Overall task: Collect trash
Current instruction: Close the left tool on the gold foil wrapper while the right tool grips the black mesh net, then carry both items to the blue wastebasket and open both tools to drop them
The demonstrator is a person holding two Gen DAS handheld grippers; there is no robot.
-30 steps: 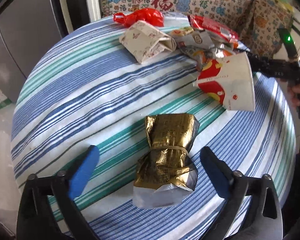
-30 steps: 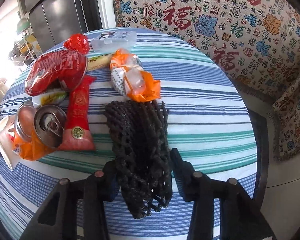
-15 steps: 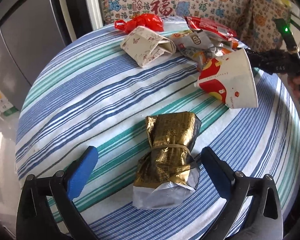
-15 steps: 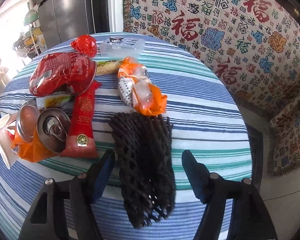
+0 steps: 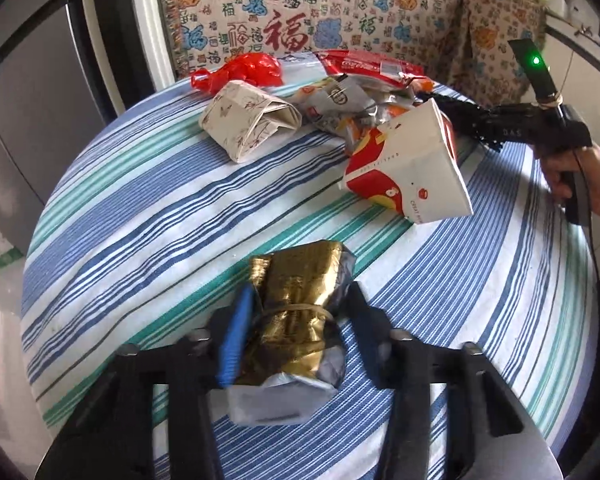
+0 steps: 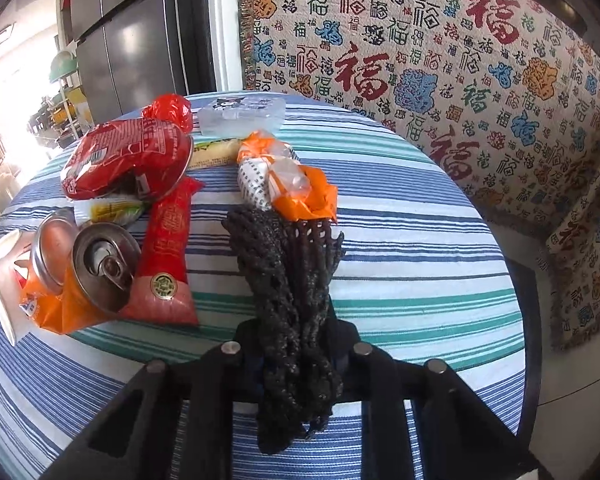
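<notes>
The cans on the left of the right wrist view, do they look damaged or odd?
Yes. The nearer can lies tipped on its side, its opened top facing the camera, tab bent in. A second can leans behind it. Both rest on an orange wrapper, not upright. No spilled liquid shows on the tablecloth.

Both wrist views look low and close across the striped table point(image 5: 148, 216) toward the patterned sofa point(image 6: 440, 60), sharing the red wrapper point(image 5: 364, 65) point(image 6: 128, 160) pile between them.

Glossy gold foil packet point(image 5: 296, 312), rough black mesh net point(image 6: 288, 300), woven cloth tablecloth point(image 5: 140, 216)
</notes>
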